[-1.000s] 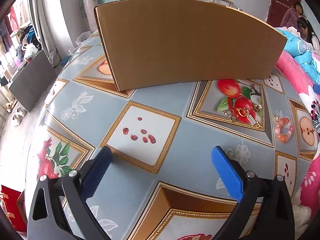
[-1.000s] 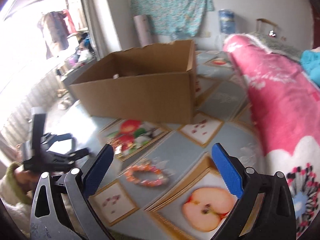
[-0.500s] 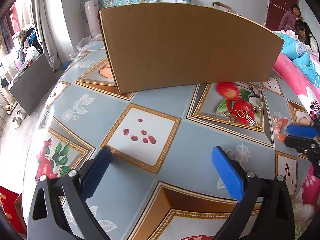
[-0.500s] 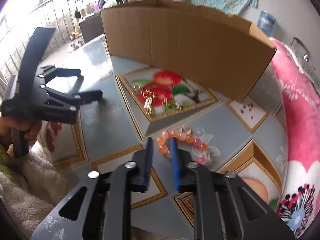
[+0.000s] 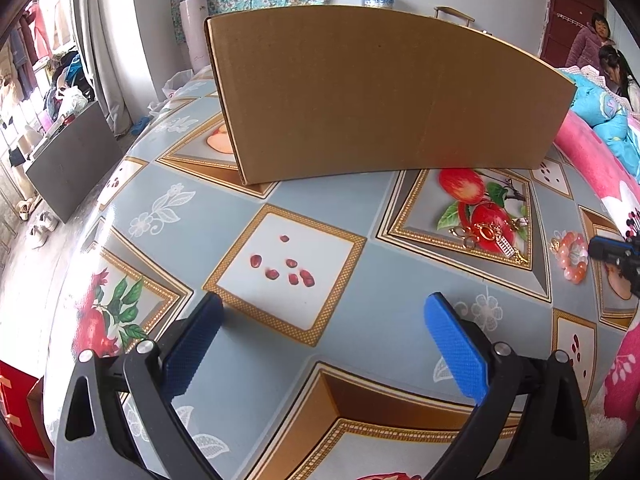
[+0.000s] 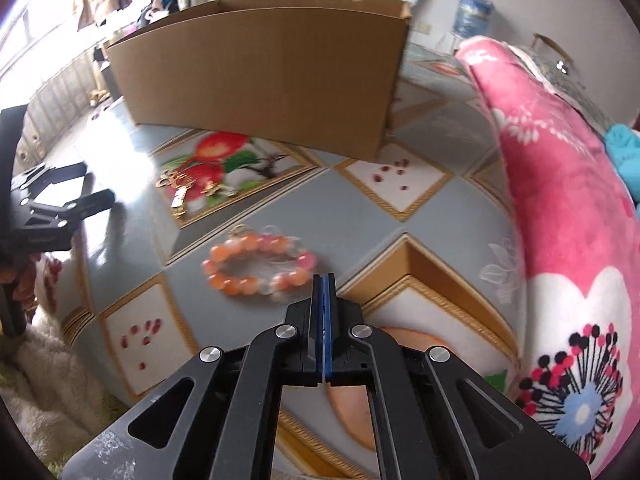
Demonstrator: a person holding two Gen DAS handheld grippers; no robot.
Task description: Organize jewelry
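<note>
An orange and pink bead bracelet [image 6: 256,264] lies on the patterned tablecloth [image 6: 360,216]. My right gripper [image 6: 324,278] is shut, pads flat together, its tip at the bracelet's near right edge; no bead shows between the pads. In the left wrist view the bracelet [image 5: 570,254] sits at the far right with the right gripper [image 5: 600,248] reaching its edge. A small heap of gold jewelry [image 5: 488,236] [image 6: 188,188] rests on the apple picture. My left gripper [image 5: 324,308] is open over the cloth, holding nothing. It is also in the right wrist view, the left gripper [image 6: 98,184] at the left edge.
A tall cardboard box [image 5: 380,96] [image 6: 260,76] stands open-topped behind the jewelry. A pink flowered blanket [image 6: 560,160] rises along the table's right side. Two people [image 5: 596,36] are at the far back right. A grey cabinet [image 5: 68,160] stands on the floor at left.
My right gripper closed from wide open to fully shut and came down close to the bracelet. The left gripper stayed where it was, open.
</note>
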